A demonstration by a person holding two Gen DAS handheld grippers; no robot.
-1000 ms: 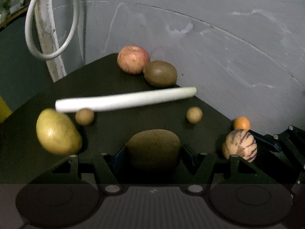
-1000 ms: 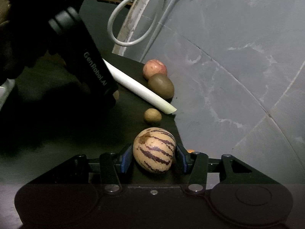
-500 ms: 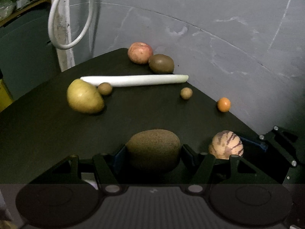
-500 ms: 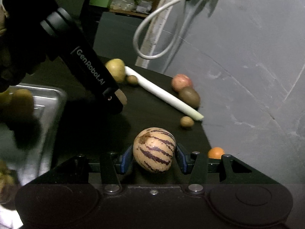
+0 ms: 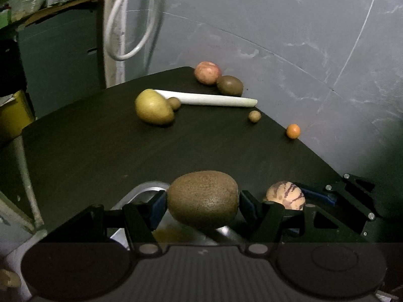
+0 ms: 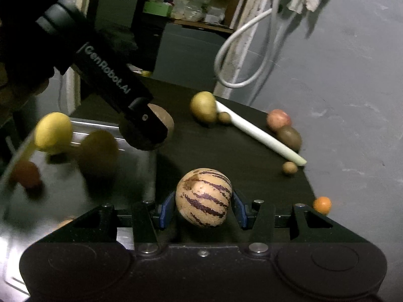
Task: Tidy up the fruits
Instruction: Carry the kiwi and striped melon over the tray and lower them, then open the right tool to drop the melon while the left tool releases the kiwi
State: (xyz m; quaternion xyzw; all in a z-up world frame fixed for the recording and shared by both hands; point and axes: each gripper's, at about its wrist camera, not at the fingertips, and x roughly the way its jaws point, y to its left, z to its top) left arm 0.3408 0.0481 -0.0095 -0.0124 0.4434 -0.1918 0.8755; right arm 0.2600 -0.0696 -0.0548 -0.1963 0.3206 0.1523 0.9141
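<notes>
My left gripper [image 5: 202, 200] is shut on a brown kiwi [image 5: 202, 198], held in the air over the corner of a metal tray [image 5: 144, 188]. My right gripper [image 6: 203, 207] is shut on a striped pepino melon [image 6: 203, 196], just right of the tray [image 6: 121, 148], which holds a yellow lemon [image 6: 53, 132] and other blurred fruit. In the right wrist view the left gripper [image 6: 151, 130] hangs over the tray's far edge with the kiwi [image 6: 165, 122] in it. In the left wrist view the melon [image 5: 286, 197] and right gripper [image 5: 287, 201] sit at lower right.
On the dark table [image 5: 100, 151] lie a yellow-green mango [image 5: 154, 110], a white leek stalk [image 5: 209, 99], a red apple [image 5: 207, 73], a second kiwi [image 5: 229, 85], two small brown fruits [image 5: 254, 116], and a small orange [image 5: 293, 130] by the grey wall. A white cable loop [image 5: 126, 25] hangs behind.
Both grippers have drawn back from the fruit group and risen a little, each carrying its fruit. The metal tray has come into view beneath them.
</notes>
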